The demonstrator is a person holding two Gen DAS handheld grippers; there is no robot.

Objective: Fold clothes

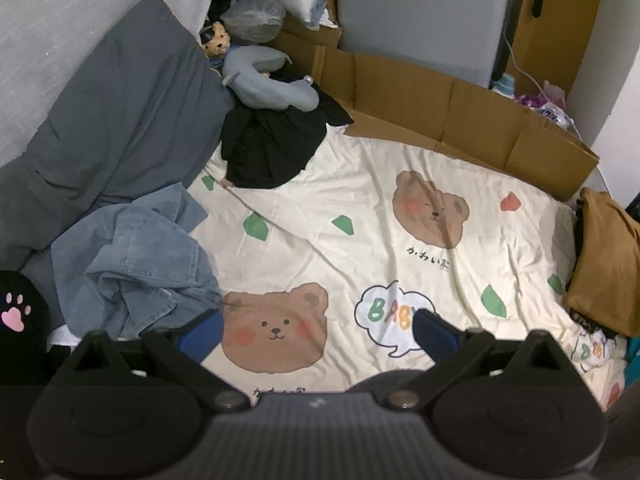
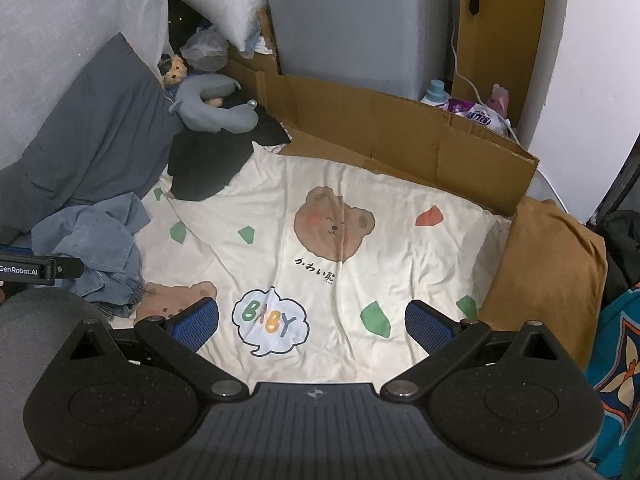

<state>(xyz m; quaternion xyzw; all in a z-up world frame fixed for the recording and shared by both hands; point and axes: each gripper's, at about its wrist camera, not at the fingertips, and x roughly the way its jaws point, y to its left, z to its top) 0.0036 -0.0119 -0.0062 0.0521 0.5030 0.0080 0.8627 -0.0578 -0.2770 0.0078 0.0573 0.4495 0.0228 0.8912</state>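
A crumpled blue denim garment [image 1: 132, 260] lies at the left of the cream bear-print bedsheet [image 1: 360, 240]; it also shows in the right wrist view [image 2: 96, 252]. A black garment [image 1: 272, 144] lies heaped at the back, also seen in the right wrist view [image 2: 208, 160]. A folded mustard-brown garment [image 1: 604, 264] rests at the right edge, also in the right wrist view [image 2: 548, 276]. My left gripper [image 1: 318, 332] is open and empty above the sheet, just right of the denim. My right gripper [image 2: 312, 324] is open and empty over the sheet [image 2: 400, 248].
A grey pillow [image 1: 112, 128] leans at the left. A grey neck pillow [image 1: 264, 80] and a plush toy [image 1: 216, 40] sit at the back. Flattened cardboard [image 1: 460, 120] borders the far side. The left gripper's body [image 2: 28, 270] shows at the left edge of the right wrist view.
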